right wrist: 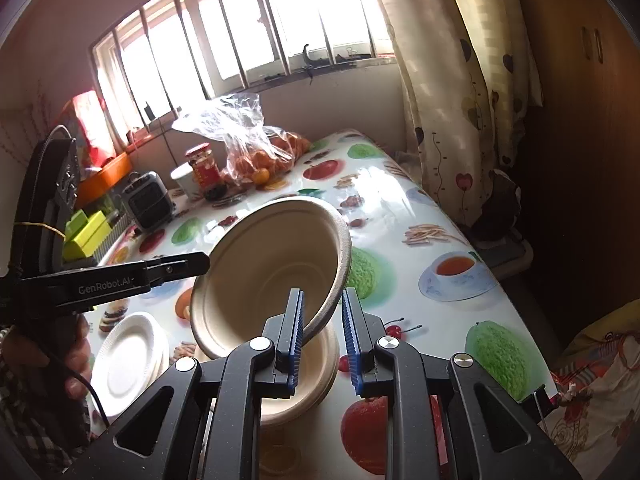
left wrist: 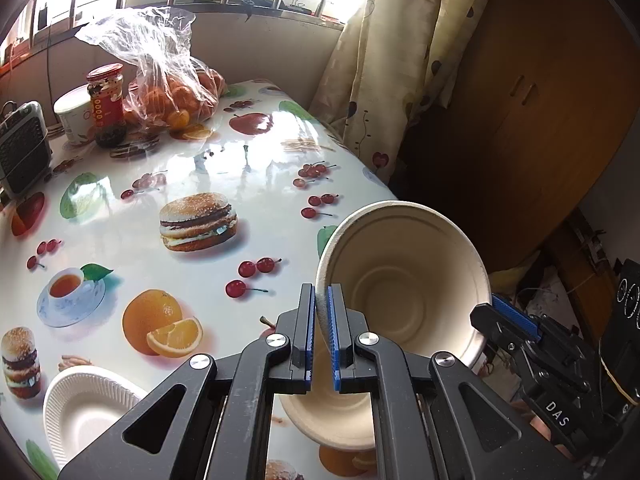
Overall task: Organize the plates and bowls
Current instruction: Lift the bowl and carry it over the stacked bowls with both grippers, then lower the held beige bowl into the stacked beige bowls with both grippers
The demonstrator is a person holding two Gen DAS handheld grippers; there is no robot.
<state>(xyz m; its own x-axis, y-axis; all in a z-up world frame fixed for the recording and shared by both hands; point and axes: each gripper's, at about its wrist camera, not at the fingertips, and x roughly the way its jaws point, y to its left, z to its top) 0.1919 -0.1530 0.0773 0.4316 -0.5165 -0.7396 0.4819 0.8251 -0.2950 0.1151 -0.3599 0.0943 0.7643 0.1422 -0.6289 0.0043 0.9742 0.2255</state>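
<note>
Bowl (left wrist: 404,284) tilted, above bowl stack (right wrist: 304,380) | left claw (left wrist: 320,320) clamped on rim | right claw (right wrist: 322,320) pinching opp. rim

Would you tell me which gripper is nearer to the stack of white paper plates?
Left. The left gripper is just beside the white plates; the right gripper is beyond the bowl.

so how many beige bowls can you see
2 for sure: one tilted bowl held by its rim in the left claw, and one bowl on the table below it. The lower one may be a stack.
</note>
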